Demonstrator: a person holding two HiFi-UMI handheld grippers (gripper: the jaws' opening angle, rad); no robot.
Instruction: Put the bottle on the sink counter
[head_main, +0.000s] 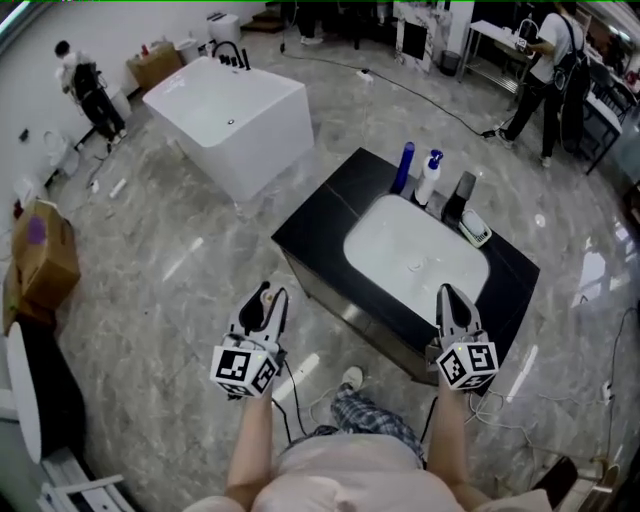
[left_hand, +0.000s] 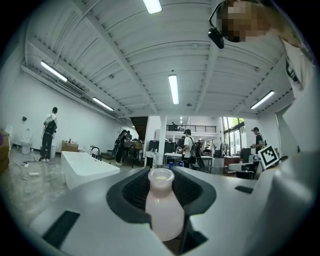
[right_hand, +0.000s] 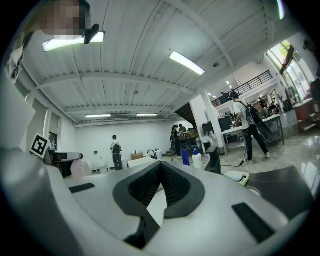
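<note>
**Head view.** A person stands at a black bench (head_main: 330, 215) with a white basin (head_main: 415, 255) set into it. The left hand-held gripper (head_main: 266, 298) is over the marble floor (head_main: 180, 270), just off the bench's near-left corner. The right hand-held gripper (head_main: 447, 297) reaches over the bench's near edge. Along the far rim stand a blue bottle (head_main: 404, 167), a white pump bottle (head_main: 429, 177) and a black tap (head_main: 462, 195), with a small white object (head_main: 476, 228) beside them. A white bathtub (head_main: 235, 115) lies beyond.

**Left gripper view.** The jaws stand partly apart and clamp an upright pale pink bottle (left_hand: 161, 205), its open mouth uppermost. The bottle is thus carried in this hand-held gripper and not on the bench.

**Right gripper view.** The ribbed pads meet at their tips, with nothing between them. The left hand-held gripper and its pink bottle show at the far left, apart from the bench; the blue and pump bottles stand ahead.
</note>
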